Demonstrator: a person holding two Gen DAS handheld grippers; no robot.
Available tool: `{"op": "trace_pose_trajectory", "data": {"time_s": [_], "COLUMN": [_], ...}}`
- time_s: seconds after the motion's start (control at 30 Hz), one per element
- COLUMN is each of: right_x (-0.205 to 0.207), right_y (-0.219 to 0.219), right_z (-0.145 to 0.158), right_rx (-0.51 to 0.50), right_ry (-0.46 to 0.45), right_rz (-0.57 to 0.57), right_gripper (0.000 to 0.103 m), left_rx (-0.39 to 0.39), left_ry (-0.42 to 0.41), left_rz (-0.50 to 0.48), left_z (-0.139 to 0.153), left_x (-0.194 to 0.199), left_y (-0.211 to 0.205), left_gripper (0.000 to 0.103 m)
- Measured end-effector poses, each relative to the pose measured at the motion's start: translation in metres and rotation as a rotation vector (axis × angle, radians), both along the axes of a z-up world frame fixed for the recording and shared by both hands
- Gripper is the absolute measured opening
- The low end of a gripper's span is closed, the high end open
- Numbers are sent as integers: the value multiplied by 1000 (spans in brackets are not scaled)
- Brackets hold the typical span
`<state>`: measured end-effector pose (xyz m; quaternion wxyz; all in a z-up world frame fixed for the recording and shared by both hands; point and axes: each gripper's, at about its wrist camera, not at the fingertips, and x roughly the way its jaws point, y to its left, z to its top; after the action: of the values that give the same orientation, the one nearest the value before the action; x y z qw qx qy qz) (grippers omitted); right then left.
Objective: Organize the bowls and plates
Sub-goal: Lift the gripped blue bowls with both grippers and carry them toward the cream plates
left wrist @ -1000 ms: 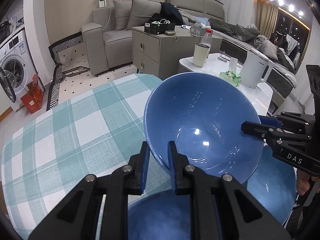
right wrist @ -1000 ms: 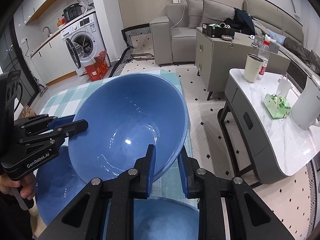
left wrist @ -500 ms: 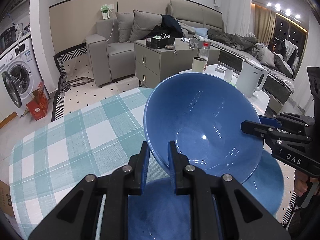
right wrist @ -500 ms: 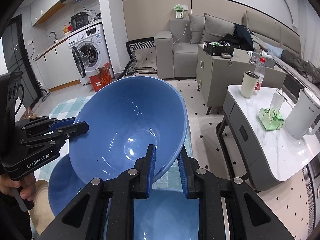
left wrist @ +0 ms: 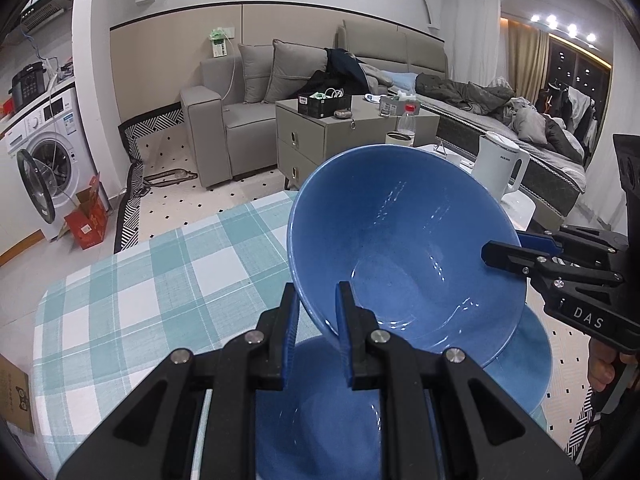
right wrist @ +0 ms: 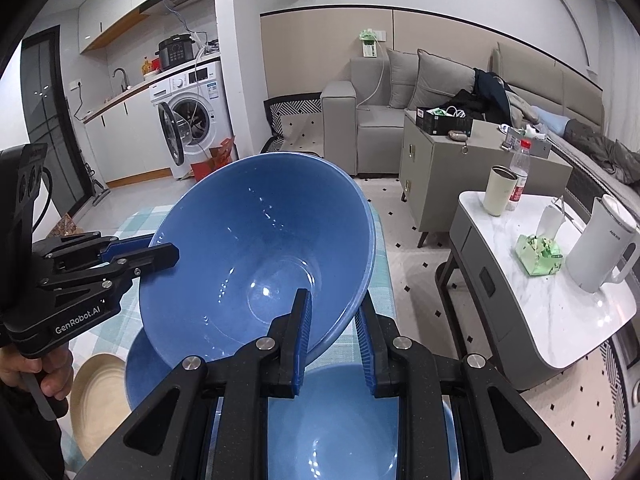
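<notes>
A large blue bowl [left wrist: 404,240] hangs in the air above the checked table [left wrist: 132,284], held by both grippers at opposite rims. My left gripper [left wrist: 316,320] is shut on its near rim; it shows at the left of the right wrist view [right wrist: 160,250]. My right gripper [right wrist: 332,320] is shut on the other rim of the bowl [right wrist: 256,264]; it shows at the right of the left wrist view [left wrist: 504,250]. Two more blue bowls lie below: one under my left gripper [left wrist: 320,412], one further right [left wrist: 524,364]. A cream plate [right wrist: 96,392] lies at the lower left.
A white side table [right wrist: 560,308] with a kettle [right wrist: 600,252], cup and bottle stands right of the checked table. A grey cabinet [left wrist: 320,136], sofa [left wrist: 248,108] and washing machine [left wrist: 44,172] stand further off on the tiled floor.
Both grippers have lifted the held bowl higher above the table. The bowls below look smaller and more of the room shows.
</notes>
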<state>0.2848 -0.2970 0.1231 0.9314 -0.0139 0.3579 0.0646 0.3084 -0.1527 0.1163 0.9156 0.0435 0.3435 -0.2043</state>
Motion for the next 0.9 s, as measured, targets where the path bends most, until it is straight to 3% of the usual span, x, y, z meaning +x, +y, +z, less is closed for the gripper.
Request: {"op": "trace_pose_trajectory", "data": {"time_s": [0.9], "right_x": [-34], "right_y": [55], "right_z": [-7], "right_rx": [-8], "right_ry": [16], "right_rz": [112], "right_gripper": [22], "left_rx": [18], "left_ry": [-19], "left_rz": [78], "left_z": [-8], "left_x": [-59], "left_y": [52], "left_gripper": [16]}}
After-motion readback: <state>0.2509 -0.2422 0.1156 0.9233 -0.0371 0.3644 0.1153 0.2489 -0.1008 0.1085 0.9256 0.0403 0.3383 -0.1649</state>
